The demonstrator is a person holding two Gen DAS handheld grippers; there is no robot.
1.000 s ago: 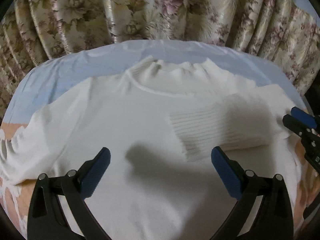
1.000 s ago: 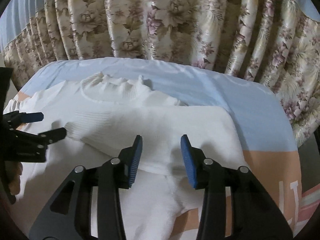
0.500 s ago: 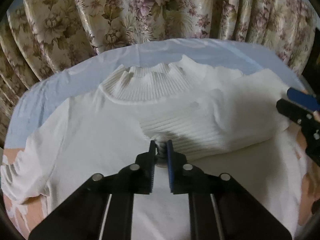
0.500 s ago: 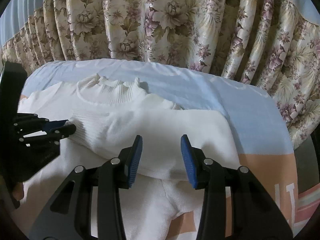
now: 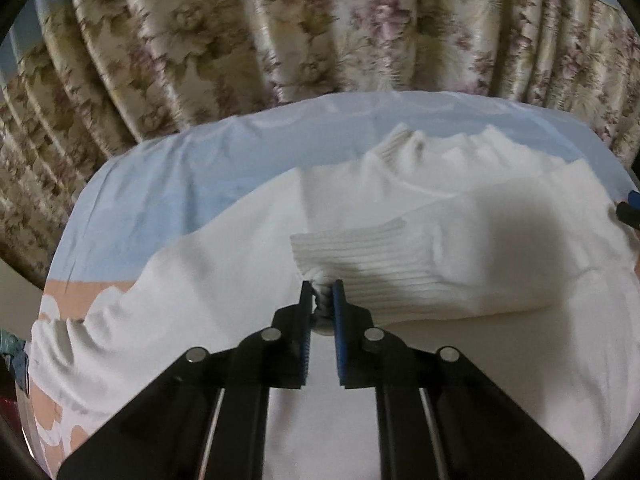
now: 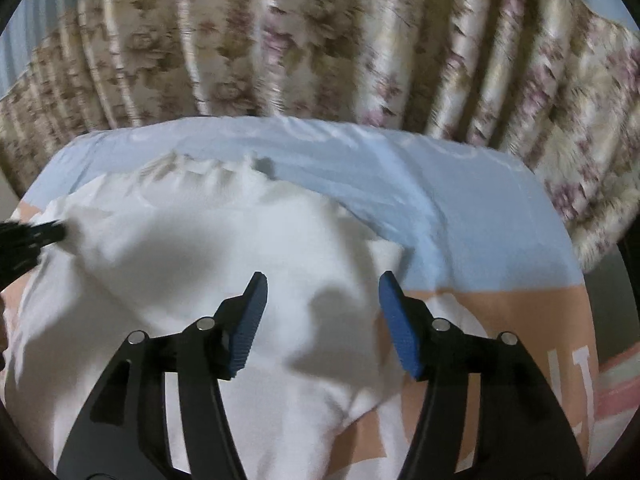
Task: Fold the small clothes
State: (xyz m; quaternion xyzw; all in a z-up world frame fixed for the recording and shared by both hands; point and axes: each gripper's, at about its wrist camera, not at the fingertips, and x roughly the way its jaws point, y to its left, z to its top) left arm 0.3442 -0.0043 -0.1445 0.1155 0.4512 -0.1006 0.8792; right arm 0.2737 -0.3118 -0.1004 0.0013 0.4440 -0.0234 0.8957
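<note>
A white knit sweater (image 5: 224, 280) lies face up on a bed, its ribbed collar (image 5: 404, 148) toward the curtains. One sleeve is folded across the chest, ending in a ribbed cuff (image 5: 360, 252). My left gripper (image 5: 322, 292) is shut on the corner of that cuff, the knit bunched between its blue pads. In the right wrist view the sweater (image 6: 192, 264) fills the middle. My right gripper (image 6: 322, 292) hovers over its folded side with jaws opening and nothing between them. The left gripper (image 6: 48, 232) shows at the left edge there.
The bed carries a light blue sheet (image 5: 168, 196) with a peach printed part (image 6: 500, 308) toward the near side. Floral curtains (image 5: 320, 28) hang close behind the bed's far edge. The sweater's other sleeve (image 5: 68, 344) trails off to the left.
My left gripper went from wide open to shut on the cuff corner, then carried it leftward. My right gripper's jaws have spread wider; the right wrist view is blurred now.
</note>
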